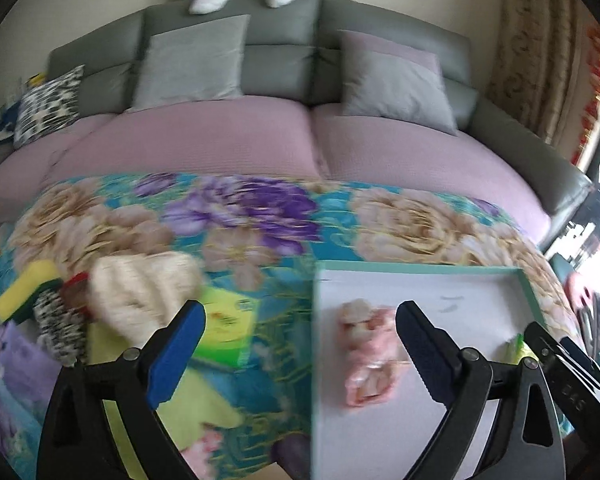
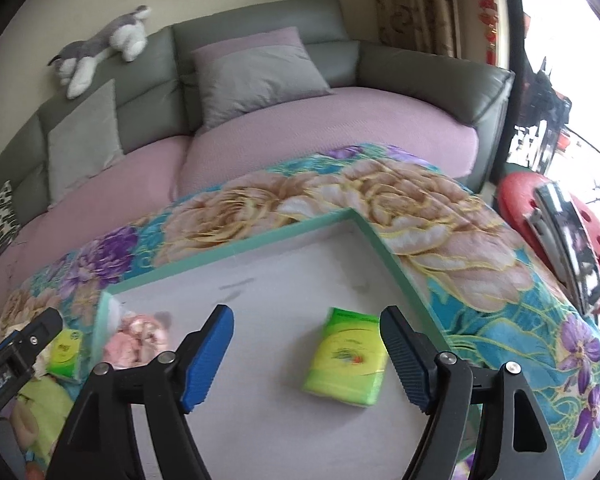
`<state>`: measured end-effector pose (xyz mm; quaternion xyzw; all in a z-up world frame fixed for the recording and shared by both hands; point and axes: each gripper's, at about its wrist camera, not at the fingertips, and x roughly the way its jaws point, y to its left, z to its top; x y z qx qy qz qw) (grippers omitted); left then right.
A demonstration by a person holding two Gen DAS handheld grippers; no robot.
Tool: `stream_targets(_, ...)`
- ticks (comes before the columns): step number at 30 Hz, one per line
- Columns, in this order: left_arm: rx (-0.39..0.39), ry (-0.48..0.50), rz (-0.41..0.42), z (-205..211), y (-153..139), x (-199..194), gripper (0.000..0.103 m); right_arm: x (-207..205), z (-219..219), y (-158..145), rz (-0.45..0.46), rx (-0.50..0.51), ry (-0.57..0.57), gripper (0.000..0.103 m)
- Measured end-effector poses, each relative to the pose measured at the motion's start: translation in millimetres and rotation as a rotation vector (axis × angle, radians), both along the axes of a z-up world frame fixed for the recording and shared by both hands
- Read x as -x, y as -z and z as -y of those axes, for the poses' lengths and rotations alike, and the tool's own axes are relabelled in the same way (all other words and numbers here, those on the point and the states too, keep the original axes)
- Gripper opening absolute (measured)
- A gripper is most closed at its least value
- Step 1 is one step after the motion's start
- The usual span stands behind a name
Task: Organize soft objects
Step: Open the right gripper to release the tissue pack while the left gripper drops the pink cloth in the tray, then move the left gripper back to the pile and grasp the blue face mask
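I am putting soft things into the tray [image 2: 236, 254]. My left gripper [image 1: 300, 354] and my right gripper [image 2: 306, 354] are both wide open and hold nothing. Two things lie in the tray: one pink toy [image 1: 366, 354] and one green tissue pack [image 2: 346, 362]. Outside it I count one more tissue pack [image 1: 228, 320], one cream cloth [image 1: 140, 292] and one yellow sponge [image 1: 26, 290]. I think my left gripper should reach over and pinch the cloth next.
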<state>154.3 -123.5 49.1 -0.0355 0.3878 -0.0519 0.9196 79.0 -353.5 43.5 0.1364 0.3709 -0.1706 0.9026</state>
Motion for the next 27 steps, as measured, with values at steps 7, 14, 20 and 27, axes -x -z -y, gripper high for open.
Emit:
stream_targets(7,-0.053,-0.169,0.066,-49.1,-19.7,17.6,0.098,-10.3,-37.4,-6.1,0.021,-0.079,-0.125,0.079)
stream_targets(14,-0.085,-0.295,0.093,-94.8,-28.5,35.8,0.102,-20.8,-91.1,-11.5,0.026,-0.106,-0.268,0.079)
stream_targets(20,-0.077,-0.380,0.079,-128.8,-23.7,47.6,0.102,-26.2,-130.5,-10.4,0.019,-0.110,-0.367,0.079)
stream_targets(27,-0.042,-0.456,0.070,-170.4,-22.5,57.9,0.102,-29.7,-157.7,-2.6,-0.009,-0.099,-0.425,0.079)
